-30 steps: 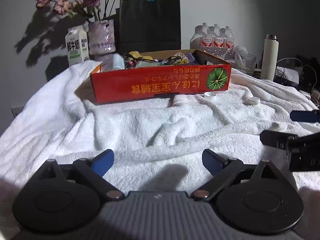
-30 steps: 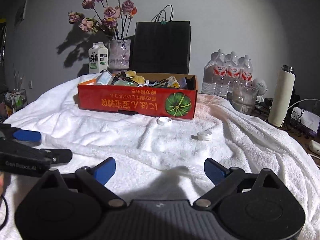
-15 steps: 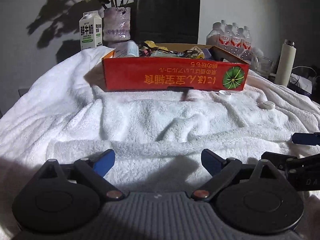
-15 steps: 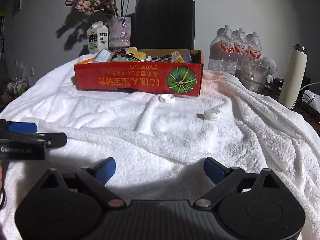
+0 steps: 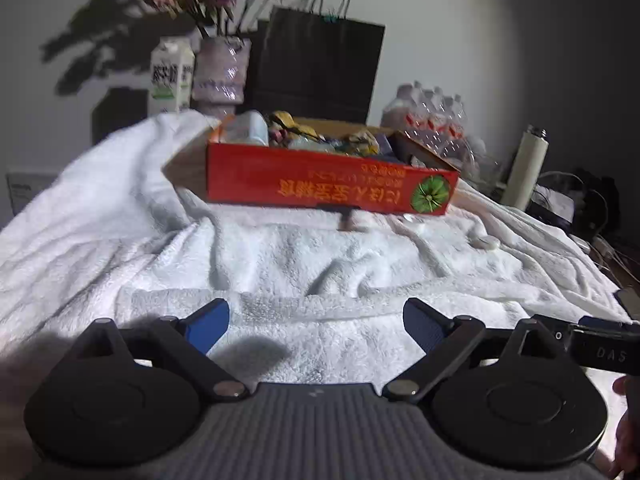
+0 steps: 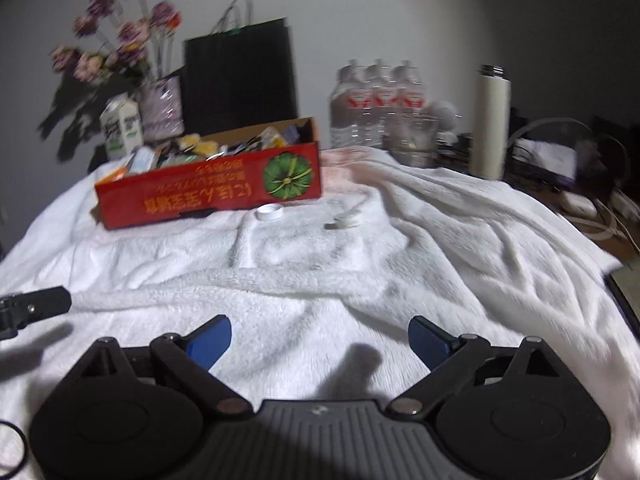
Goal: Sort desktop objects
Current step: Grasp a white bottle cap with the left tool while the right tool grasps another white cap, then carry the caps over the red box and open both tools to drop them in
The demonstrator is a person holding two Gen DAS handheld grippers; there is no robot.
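White towelling, rumpled into folds, covers the work surface under dim light; a grey wall stands behind. Left gripper: blue-padded fingers spread wide, nothing between them, poised low over the cloth; its dark tip also shows at the left edge of the right wrist view. Right gripper: fingers likewise spread wide and empty, above the cloth near its front edge; part of its body enters the left wrist view at lower right.

Beyond the grippers, two small white bottle caps lie on the towel, apart from each other: one cap just in front of the red cardboard box, the other cap further right. Said box sits toward the back of the cloth, printed with inverted lettering and a green pumpkin emblem, and filled with mixed small items too blurred to identify.

Behind the box: milk carton, vase of flowers, black paper bag. To the right: pack of water bottles, clear glass, cream flask, tangled cables.
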